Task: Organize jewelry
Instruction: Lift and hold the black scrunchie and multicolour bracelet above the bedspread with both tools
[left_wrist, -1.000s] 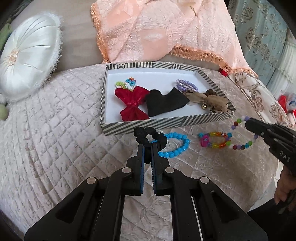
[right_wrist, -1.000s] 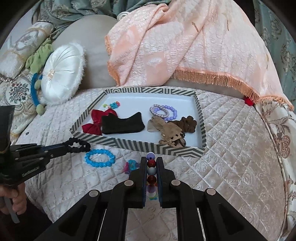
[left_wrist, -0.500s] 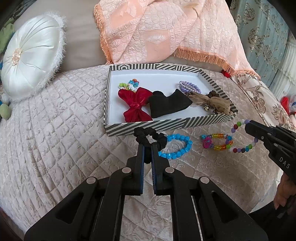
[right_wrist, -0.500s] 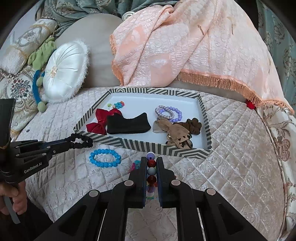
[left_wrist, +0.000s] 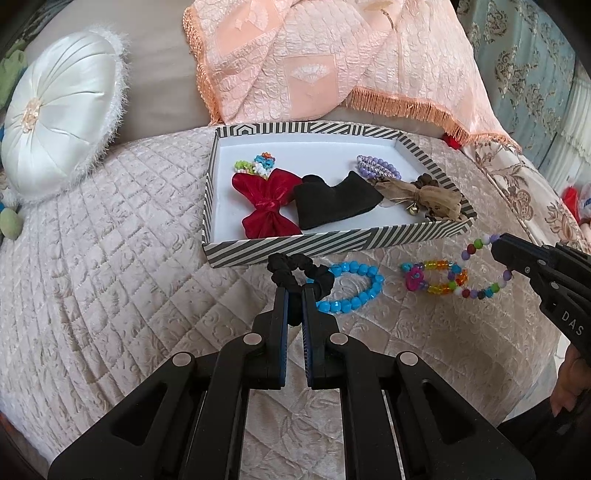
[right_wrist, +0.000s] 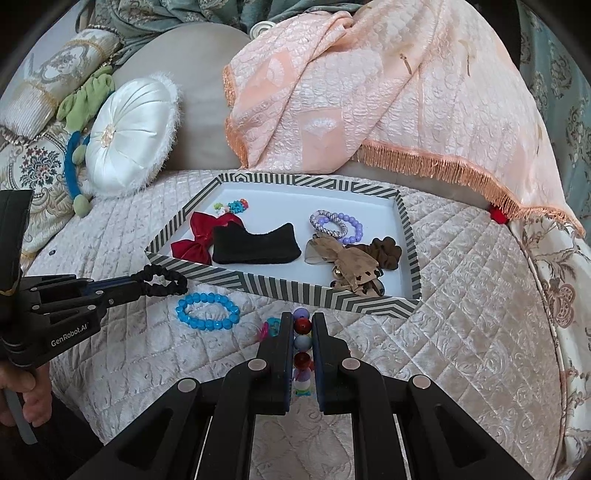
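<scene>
**Two grippers, each clamped on one piece, in front of the striped box**

Two tools are in my hands, and both have their fingers pinched nearly together on something. My left gripper (left_wrist: 294, 295) is closed on a black scrunchie (left_wrist: 295, 269), whose ruffled loop sticks out past the fingertips, just short of the box's near wall. My right gripper (right_wrist: 303, 325) is closed on a multicoloured bead bracelet (right_wrist: 302, 341); from its own camera the beads stack up between the fingers, and from the left camera the rest of the strand (left_wrist: 484, 273) hangs in a loop from the tips.

Just beyond the left fingertips, on the quilted cover (left_wrist: 110, 258), lies a blue bead bracelet (left_wrist: 351, 286), partly under the scrunchie's edge from that view. Beside it to the right is an orange and yellow bead bracelet with a pink charm (left_wrist: 434, 277), overlapped by the hanging strand.

Next comes the striped box (left_wrist: 332, 245). Inside, from left to right, are a small cluster of coloured beads (left_wrist: 256, 166), a red bow (left_wrist: 267, 206), a black fabric piece (left_wrist: 332, 203), a purple bead bracelet (left_wrist: 376, 166), a tan gauzy bow with a small bell (left_wrist: 424, 195), and a brown scrunchie (right_wrist: 386, 253) behind it.

Farther back, a white round satin cushion (left_wrist: 59, 125) sits off to the left, and a peach fringed throw (left_wrist: 332, 62) drapes down behind the box.
</scene>
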